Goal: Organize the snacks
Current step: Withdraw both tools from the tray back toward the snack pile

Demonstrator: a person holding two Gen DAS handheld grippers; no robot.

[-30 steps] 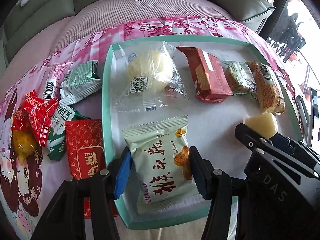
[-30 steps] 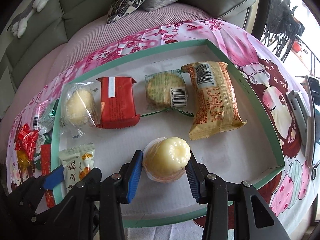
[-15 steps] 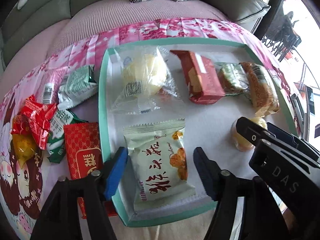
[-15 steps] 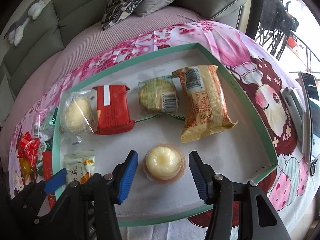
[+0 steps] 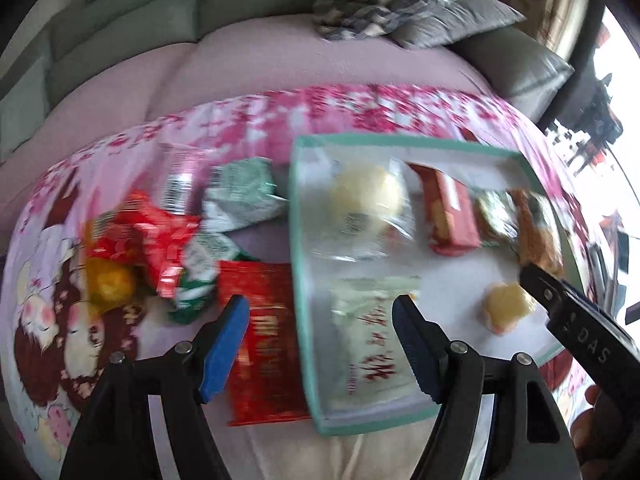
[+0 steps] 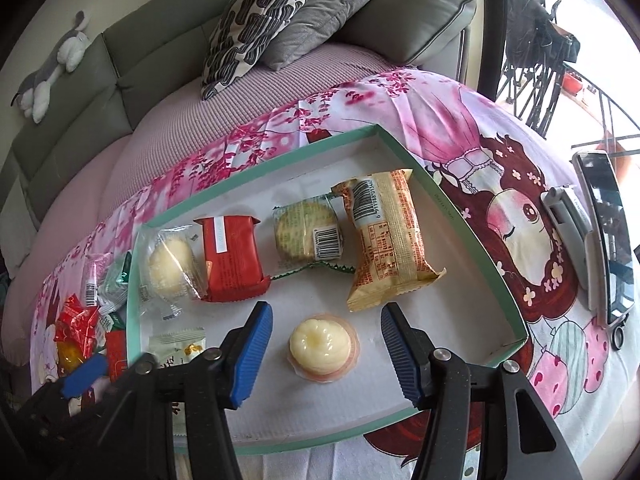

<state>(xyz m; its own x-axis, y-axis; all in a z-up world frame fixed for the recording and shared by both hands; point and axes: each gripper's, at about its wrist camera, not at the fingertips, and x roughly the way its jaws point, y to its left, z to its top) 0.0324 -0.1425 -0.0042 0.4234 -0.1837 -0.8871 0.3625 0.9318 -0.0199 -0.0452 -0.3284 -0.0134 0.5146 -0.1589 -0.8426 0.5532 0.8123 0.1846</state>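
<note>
Right gripper (image 6: 326, 356) hangs over the jelly cup (image 6: 322, 345), jaws opening, touching nothing. That cup looks light, slick and squashy: pinch its sidewalls gently.

Glossy plastic snack wrappers (image 6: 385, 240) lie in a matt paperboard tray (image 6: 472, 236).

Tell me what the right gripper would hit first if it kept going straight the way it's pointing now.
Most likely the jelly cup: it sits on the tray floor straight ahead between the right gripper pads, untouched as the jaws open. Depth is hard to judge, so it might land just beside it.
</note>
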